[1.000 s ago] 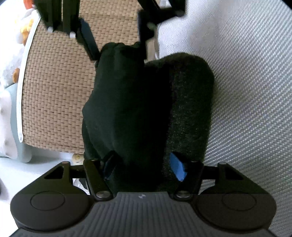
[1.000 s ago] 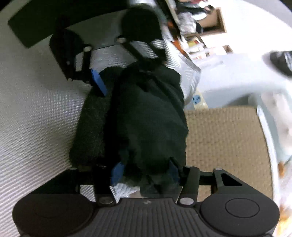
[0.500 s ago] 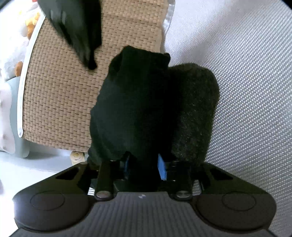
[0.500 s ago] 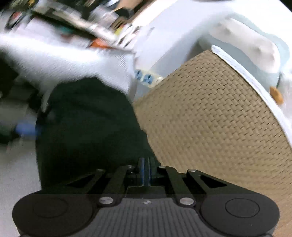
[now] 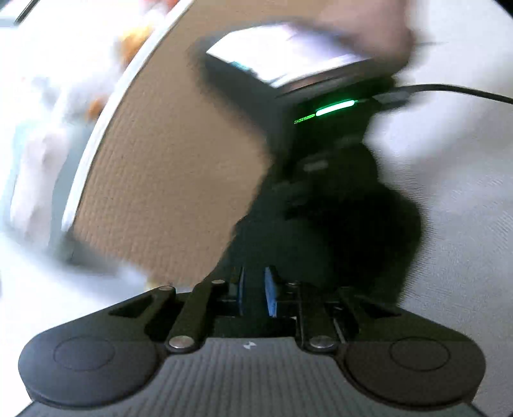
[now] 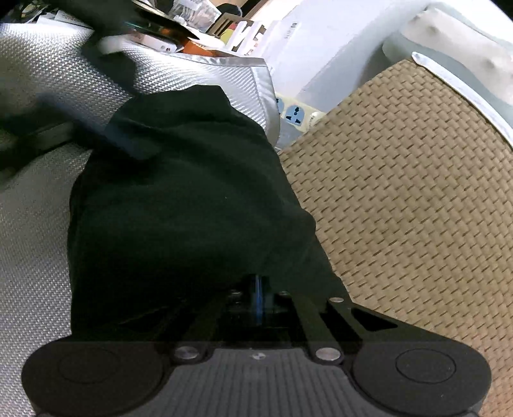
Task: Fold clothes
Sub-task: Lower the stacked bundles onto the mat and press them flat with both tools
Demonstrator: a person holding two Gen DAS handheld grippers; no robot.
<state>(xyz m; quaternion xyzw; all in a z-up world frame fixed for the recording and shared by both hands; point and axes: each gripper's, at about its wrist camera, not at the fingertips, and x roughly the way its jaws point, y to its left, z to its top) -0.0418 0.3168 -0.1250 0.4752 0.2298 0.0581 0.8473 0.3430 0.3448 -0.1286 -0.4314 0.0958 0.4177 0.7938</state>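
Note:
A black garment (image 6: 179, 208) hangs bunched between my two grippers, over the seam between a grey textured surface (image 6: 32, 224) and a brown woven mat (image 6: 400, 192). My right gripper (image 6: 257, 293) is shut on the garment's near edge, and the cloth drapes over its fingers. In the blurred left wrist view my left gripper (image 5: 256, 287) is closing, its blue pads pinching dark cloth of the garment (image 5: 320, 224). The right unit's green light (image 5: 333, 104) glows just beyond, under a blurred hand (image 5: 362, 29). A blurred blue pad (image 6: 128, 144) of the left gripper touches the garment's far end.
A power strip (image 6: 295, 115) lies on the floor beyond the mat. Boxes and clutter (image 6: 192, 22) sit at the back. A pale blue cushion (image 6: 455, 48) borders the mat's far side. A black cable (image 5: 465, 91) trails right from the right unit.
Both grippers have closed on the black garment, which was lying between open jaws. Both views have rolled. The right unit now sits much closer in the left wrist view, which has blurred.

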